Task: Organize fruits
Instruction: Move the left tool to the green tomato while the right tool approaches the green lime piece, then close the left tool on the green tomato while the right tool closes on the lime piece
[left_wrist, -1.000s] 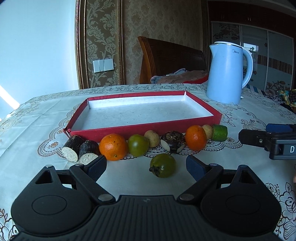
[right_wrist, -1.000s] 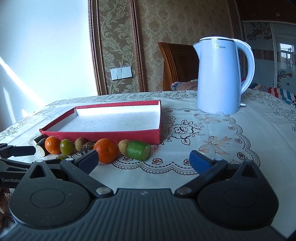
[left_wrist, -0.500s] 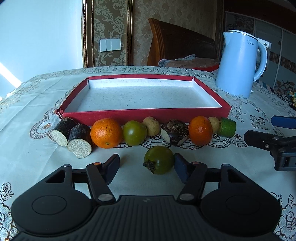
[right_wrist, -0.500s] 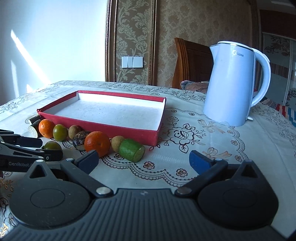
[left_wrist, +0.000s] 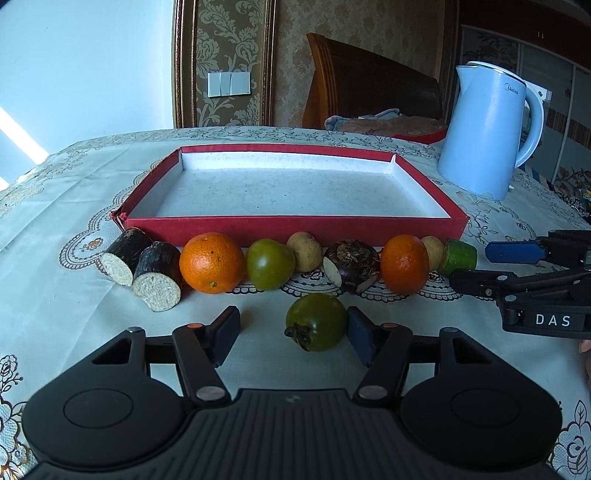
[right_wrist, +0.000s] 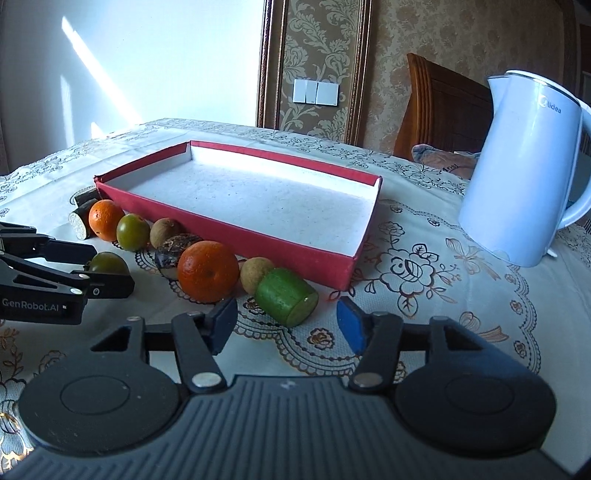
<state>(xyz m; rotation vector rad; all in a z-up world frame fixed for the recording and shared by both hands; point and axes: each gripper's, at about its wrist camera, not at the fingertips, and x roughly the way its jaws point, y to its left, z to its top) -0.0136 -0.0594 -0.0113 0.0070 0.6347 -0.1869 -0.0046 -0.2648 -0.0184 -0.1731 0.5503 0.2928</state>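
Note:
A red tray (left_wrist: 291, 229) with a white floor lies on the tablecloth, with nothing in it. Along its front wall runs a row of fruits: two dark cut pieces (left_wrist: 157, 273), an orange (left_wrist: 211, 263), a green fruit (left_wrist: 269, 263), a second orange (left_wrist: 403, 264) and a green cut piece (left_wrist: 458, 257). A lone green fruit (left_wrist: 317, 327) lies in front of the row, between the fingers of my open left gripper (left_wrist: 291, 334), touching the right pad. My right gripper (right_wrist: 286, 325) is open, with the green cut piece (right_wrist: 287, 297) just ahead of it.
A pale blue kettle (left_wrist: 487, 134) stands right of the tray, also in the right wrist view (right_wrist: 524, 170). A wooden chair (left_wrist: 369, 85) with cloth on it stands behind the table. The right gripper shows at the right edge of the left wrist view (left_wrist: 524, 269).
Both grippers moved forward and lower toward the fruits. The left gripper's fingers came around the lone green fruit and narrowed; the right gripper closed in on the green cut piece.

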